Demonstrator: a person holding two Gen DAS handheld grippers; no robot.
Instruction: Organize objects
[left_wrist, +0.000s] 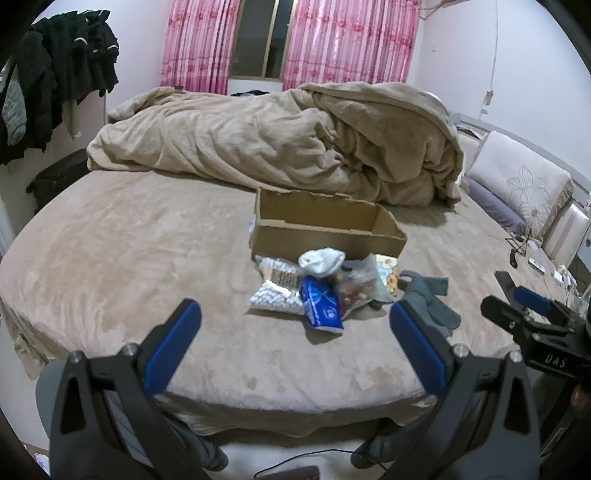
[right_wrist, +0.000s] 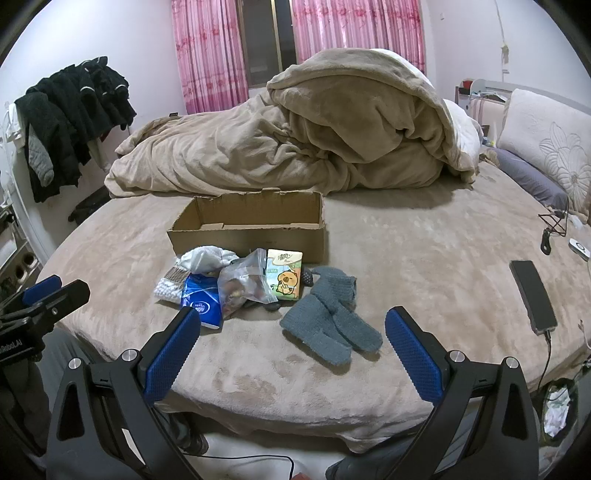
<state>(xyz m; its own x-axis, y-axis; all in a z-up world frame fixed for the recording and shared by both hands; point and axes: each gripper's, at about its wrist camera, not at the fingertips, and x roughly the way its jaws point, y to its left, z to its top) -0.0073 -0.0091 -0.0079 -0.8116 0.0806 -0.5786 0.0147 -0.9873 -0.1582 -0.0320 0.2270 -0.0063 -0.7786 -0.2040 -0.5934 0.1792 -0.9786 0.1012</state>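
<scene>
An open cardboard box (right_wrist: 247, 236) (left_wrist: 325, 240) sits on the bed. In front of it lies a pile: white cloth (right_wrist: 207, 256) (left_wrist: 320, 260), a bag of cotton swabs (right_wrist: 168, 288) (left_wrist: 275, 293), a blue tissue pack (right_wrist: 203, 301) (left_wrist: 321, 308), a clear bag of snacks (right_wrist: 242, 282) (left_wrist: 356, 286), a cartoon tissue pack (right_wrist: 284, 273) (left_wrist: 388, 273), and grey knitted gloves (right_wrist: 328, 317) (left_wrist: 430, 301). My left gripper (left_wrist: 295, 317) is open and empty, short of the pile. My right gripper (right_wrist: 293, 325) is open and empty, near the gloves.
A crumpled beige duvet (right_wrist: 295, 140) fills the back of the bed. A black phone (right_wrist: 532, 295) on a cable, a remote (right_wrist: 580, 248) and pillows (right_wrist: 550, 147) lie at the right. Dark clothes (right_wrist: 70, 122) hang at the left. The bed edge (right_wrist: 280, 417) is just below the grippers.
</scene>
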